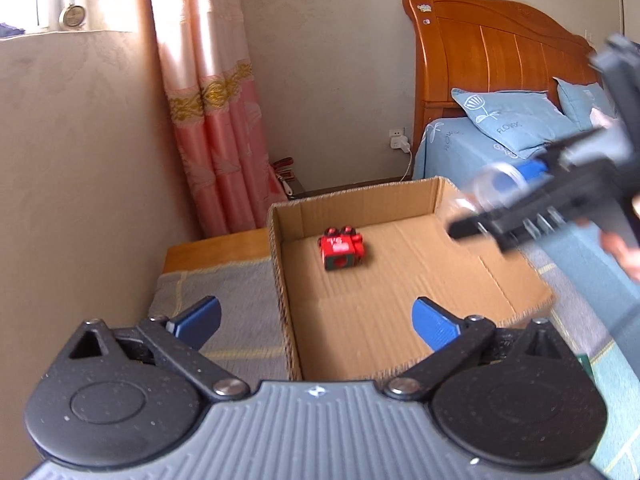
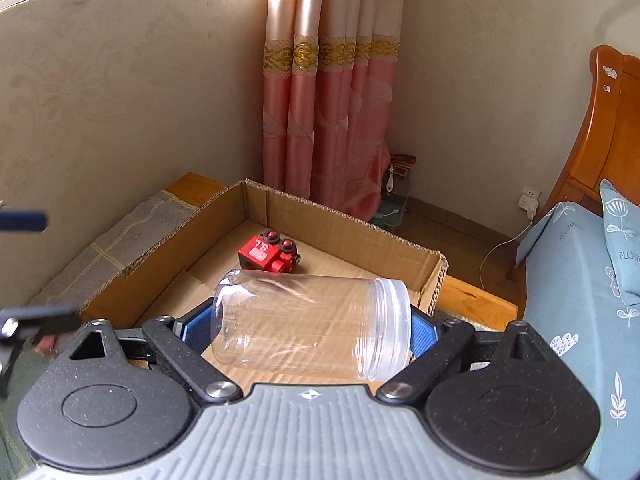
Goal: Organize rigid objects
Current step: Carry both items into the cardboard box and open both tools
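- Left tongs (image 1: 316,320) spread wide, nothing between them, hanging over the near edge of the cardboard box (image 1: 440,200).
- Red toy (image 1: 341,249) sits inside the box toward its far left corner; looks deposited.
- Right tongs (image 2: 312,328) clamped on a clear jar (image 2: 312,324), held sideways over the box, likely next in.

A pink curtain (image 2: 328,120) with a gold band is hanging at top centre, a wooden headboard (image 1: 492,52) is standing at upper right over blue floral pillows (image 1: 508,120), a white charger (image 1: 400,145) is sitting plugged in beside them, and a grey checked blanket (image 1: 224,312) is lying lower left.
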`<state>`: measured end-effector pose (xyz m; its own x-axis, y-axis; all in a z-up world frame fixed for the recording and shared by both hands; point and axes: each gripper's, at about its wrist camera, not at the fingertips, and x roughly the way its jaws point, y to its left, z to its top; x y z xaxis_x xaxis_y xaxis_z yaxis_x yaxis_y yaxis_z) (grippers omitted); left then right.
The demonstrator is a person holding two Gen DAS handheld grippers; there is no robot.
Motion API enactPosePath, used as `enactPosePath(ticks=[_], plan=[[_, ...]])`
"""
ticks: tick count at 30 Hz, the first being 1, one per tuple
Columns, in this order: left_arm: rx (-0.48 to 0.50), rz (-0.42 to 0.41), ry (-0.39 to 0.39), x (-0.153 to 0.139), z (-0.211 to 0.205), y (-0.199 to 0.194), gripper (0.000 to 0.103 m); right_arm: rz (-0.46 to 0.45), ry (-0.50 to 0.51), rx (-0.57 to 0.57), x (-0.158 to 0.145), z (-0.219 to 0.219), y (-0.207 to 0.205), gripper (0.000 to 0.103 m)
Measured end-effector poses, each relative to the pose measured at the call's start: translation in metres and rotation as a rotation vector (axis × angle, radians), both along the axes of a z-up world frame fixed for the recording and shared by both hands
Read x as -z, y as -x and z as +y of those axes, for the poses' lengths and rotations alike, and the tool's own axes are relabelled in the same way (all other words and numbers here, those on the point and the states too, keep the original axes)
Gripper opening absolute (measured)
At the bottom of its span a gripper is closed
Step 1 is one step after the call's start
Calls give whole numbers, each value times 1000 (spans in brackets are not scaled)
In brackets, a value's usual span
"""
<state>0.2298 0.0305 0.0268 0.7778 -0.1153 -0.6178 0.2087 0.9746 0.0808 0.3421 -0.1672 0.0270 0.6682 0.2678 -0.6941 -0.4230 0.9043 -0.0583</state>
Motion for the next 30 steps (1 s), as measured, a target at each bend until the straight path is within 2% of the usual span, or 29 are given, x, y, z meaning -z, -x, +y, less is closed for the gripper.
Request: enactPosePath(ticks=[3, 5, 9, 21, 30], plan=[[-25, -9, 6, 1, 4, 15, 101, 2, -8, 18, -3, 4, -16, 95], [-40, -15, 8, 3, 7, 23, 101, -5, -13, 20, -5, 6, -22, 103], [-59, -10, 20, 9, 13, 36, 101, -48, 39, -8, -8, 11, -18, 103], [-76, 40, 51, 24, 17, 61, 101, -63, 26, -67, -10, -3, 40, 103], [-77, 44, 38, 31, 18, 83, 101, -19, -33, -83, 13, -20, 101, 103]])
